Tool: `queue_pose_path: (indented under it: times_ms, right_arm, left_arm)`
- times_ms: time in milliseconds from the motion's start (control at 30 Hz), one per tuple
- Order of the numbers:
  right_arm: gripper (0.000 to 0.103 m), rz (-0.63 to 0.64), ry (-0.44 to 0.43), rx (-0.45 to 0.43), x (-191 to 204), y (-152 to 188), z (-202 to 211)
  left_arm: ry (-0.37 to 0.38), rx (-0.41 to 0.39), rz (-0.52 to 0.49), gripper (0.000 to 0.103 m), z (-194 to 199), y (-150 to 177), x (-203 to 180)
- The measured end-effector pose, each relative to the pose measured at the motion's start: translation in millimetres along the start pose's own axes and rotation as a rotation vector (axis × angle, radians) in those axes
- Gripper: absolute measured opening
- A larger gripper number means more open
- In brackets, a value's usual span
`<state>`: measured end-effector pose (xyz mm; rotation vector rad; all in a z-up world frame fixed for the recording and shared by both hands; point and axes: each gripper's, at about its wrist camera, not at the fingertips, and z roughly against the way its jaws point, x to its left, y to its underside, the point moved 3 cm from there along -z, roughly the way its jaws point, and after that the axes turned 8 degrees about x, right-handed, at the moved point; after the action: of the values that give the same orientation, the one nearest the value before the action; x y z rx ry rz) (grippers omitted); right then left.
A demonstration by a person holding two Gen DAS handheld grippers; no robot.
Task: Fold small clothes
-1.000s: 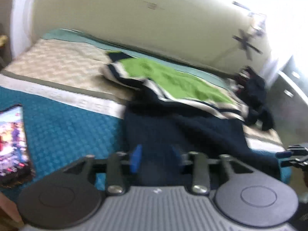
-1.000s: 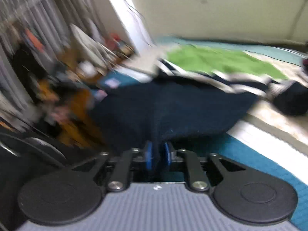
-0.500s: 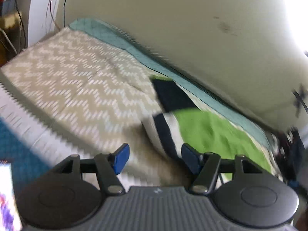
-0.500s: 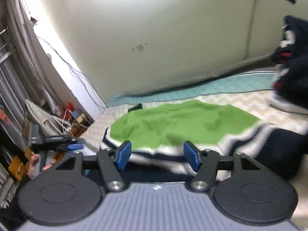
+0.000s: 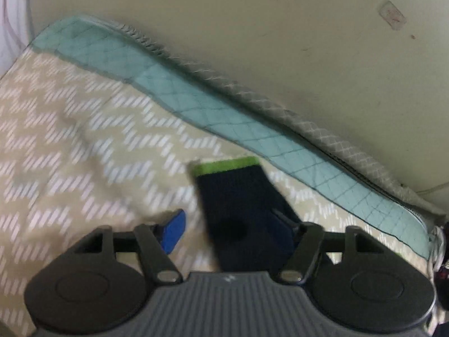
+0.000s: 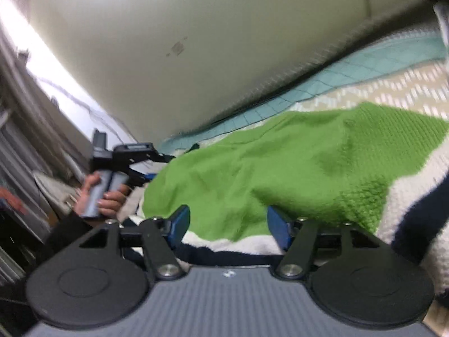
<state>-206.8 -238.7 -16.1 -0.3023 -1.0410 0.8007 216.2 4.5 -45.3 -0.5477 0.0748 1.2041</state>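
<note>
1. Beige zigzag bedspread (image 5: pixel 84 140) covers the bed under both my tools, with a teal quilted strip (image 5: pixel 224 123) along the wall.
2. Green, white and navy knit sweater (image 6: pixel 294 168) lies spread on it.
3. Its navy sleeve (image 5: pixel 241 207), green-cuffed, sits between my left tool (image 5: pixel 227 227) fingers, which are closing, the left pad clear of it.
4. My right tool (image 6: pixel 227 224) is closing too, pads apart over the sweater's lower edge.
5. My left hand (image 6: pixel 103 196) grips its handle.
</note>
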Motion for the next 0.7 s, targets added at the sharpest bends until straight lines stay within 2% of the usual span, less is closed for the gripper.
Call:
queue_pose_path:
  times_ms: [33,67,133,233,300,467,533,600,667,700]
  right_arm:
    - [0.054,-0.012,-0.019,-0.005,-2,-1,1]
    - [0.054,-0.015,-0.027,-0.006,-2,-1,2]
    - [0.055,-0.014,-0.033,-0.006,-2,-2,1]
    - [0.055,-0.009,-0.032,-0.004,0,-2,-1]
    - [0.055,-0.009,-0.034,-0.004,0,-2,0]
    - [0.055,-0.003,-0.028,-0.001,-2,-2,-2]
    - [0.055,-0.002,-0.028,-0.001,-2,-2,-2]
    - [0.055,-0.001,-0.029,0.0,-2,-2,-2]
    - [0.055,0.0,-0.03,0.001,-2,-2,-2]
    - [0.055,-0.001,-0.03,0.001,-3,-2,-2]
  left_arm:
    - [-0.017,-0.002,-0.017,0.014,-3,1,-4]
    - [-0.048,-0.015,-0.021,0.006,-4,1,-5]
    - [-0.041,-0.049,-0.011,0.005,3,2,-3]
    - [-0.07,-0.156,0.018,0.005,40,3,14]
    - [-0.127,-0.24,0.081,0.005,77,2,42]
    - [-0.307,-0.444,0.315,0.005,180,14,137]
    - [-0.317,-0.449,0.41,0.006,206,26,170]
    - [-0.291,-0.4,0.484,0.006,210,42,188]
    - [-0.352,-0.364,0.496,0.007,207,56,189]
    - [-0.363,-0.35,0.475,0.013,204,65,187]
